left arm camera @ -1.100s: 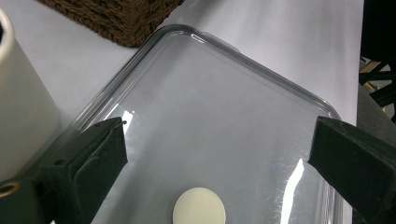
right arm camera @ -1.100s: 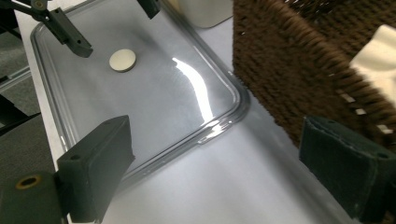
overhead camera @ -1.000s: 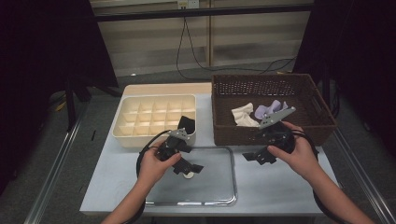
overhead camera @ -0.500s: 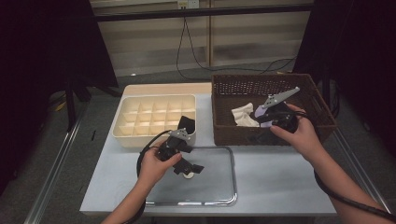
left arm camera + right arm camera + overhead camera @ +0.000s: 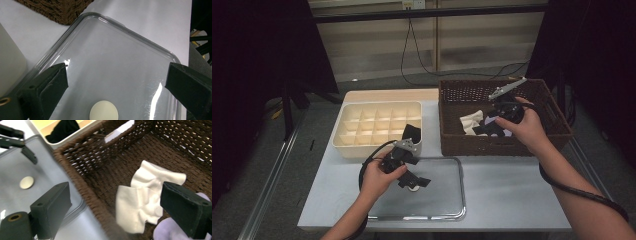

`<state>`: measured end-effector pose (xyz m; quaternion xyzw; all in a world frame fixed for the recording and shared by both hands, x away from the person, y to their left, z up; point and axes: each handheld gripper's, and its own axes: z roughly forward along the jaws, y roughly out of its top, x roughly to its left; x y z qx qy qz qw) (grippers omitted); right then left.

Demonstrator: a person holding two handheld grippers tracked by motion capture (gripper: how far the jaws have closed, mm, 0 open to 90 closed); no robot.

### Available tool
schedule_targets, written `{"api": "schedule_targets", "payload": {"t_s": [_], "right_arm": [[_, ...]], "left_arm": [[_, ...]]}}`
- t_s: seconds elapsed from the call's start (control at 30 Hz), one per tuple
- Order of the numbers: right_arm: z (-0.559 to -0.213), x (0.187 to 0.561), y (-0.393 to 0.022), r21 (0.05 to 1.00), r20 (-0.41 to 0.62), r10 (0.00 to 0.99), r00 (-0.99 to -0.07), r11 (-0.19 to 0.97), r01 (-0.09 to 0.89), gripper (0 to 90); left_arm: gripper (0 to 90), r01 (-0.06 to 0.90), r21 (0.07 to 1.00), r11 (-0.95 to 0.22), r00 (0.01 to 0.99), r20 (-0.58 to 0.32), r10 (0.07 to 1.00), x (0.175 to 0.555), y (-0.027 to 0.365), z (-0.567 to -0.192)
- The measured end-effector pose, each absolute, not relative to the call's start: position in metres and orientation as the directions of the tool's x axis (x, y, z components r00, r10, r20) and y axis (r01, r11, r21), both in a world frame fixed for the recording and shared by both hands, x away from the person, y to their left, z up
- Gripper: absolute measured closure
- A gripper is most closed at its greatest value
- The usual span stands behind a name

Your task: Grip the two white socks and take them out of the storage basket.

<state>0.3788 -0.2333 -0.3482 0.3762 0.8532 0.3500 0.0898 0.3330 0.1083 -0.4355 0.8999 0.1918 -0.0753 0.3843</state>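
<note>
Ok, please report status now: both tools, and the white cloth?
Left tool open, over clear tray. Right tool open, above white cloth in wicker basket. Nothing held. Purple cloth beside it.

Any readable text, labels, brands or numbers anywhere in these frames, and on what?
None can be read: no print shows on the wicker basket, the cream divider box, the clear tray, the white cloth or either gripper, left or right.

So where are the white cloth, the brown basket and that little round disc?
white cloth (image 5: 140, 205): right gripper view, middle of the folded fabric.
brown basket (image 5: 502, 146): high view, its front woven wall.
round disc (image 5: 103, 111): left gripper view, centre of its pale face.
</note>
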Motion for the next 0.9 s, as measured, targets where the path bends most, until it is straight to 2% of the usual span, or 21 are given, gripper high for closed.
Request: {"api": "schedule_targets", "payload": {"t_s": [0.27,0.9], "right_arm": [[-0.358,0.402,-0.236,0.650,0.116,0.735,-0.668,0.453,0.610,9.0],[-0.390,0.434,-0.229,0.584,0.080,0.746,-0.661,0.503,0.638,9.4]], "left_arm": [[3.9,0.392,0.657,-0.644,0.920,-0.275,0.279,0.334,0.109,-0.435],[3.9,0.402,0.648,-0.648,0.916,-0.267,0.301,0.333,0.109,-0.436]]}}
